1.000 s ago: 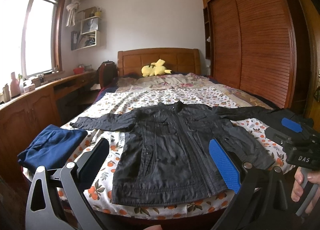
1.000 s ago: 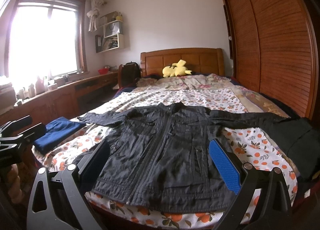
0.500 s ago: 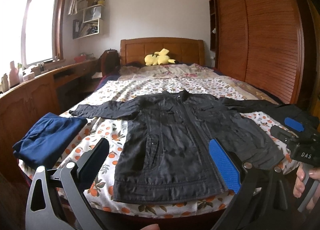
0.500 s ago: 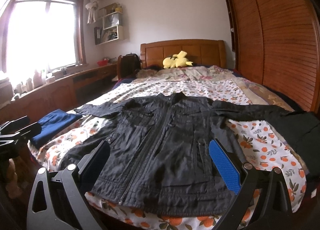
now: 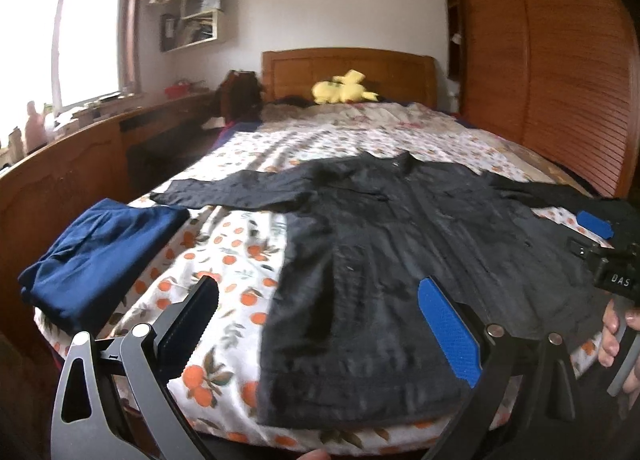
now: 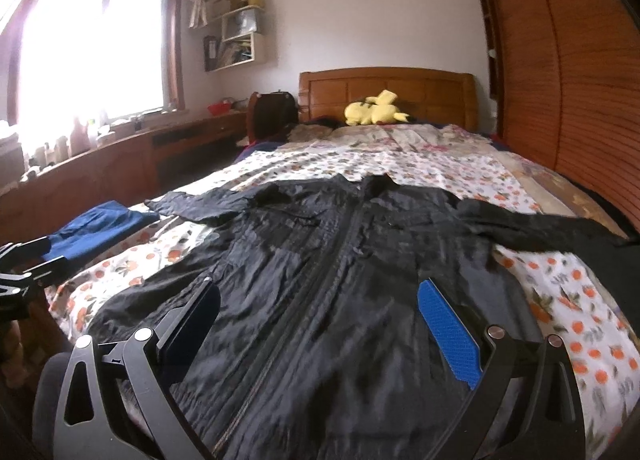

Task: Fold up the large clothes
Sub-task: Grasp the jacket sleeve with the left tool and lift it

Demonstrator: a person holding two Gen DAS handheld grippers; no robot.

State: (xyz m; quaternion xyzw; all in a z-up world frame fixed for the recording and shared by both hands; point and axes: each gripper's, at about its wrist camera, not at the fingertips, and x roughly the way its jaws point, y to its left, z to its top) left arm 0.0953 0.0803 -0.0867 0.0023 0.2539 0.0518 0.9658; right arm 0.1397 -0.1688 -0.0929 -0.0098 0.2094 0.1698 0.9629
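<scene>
My left gripper (image 5: 320, 336) and right gripper (image 6: 324, 332) both hover with fingers spread wide, grasping nothing. The black jacket (image 6: 340, 300) lies flat at 12 o'clock, hem at the bed's (image 5: 224, 256) near edge. Folded blue cloth (image 5: 96, 256) sits at 10 o'clock.
</scene>
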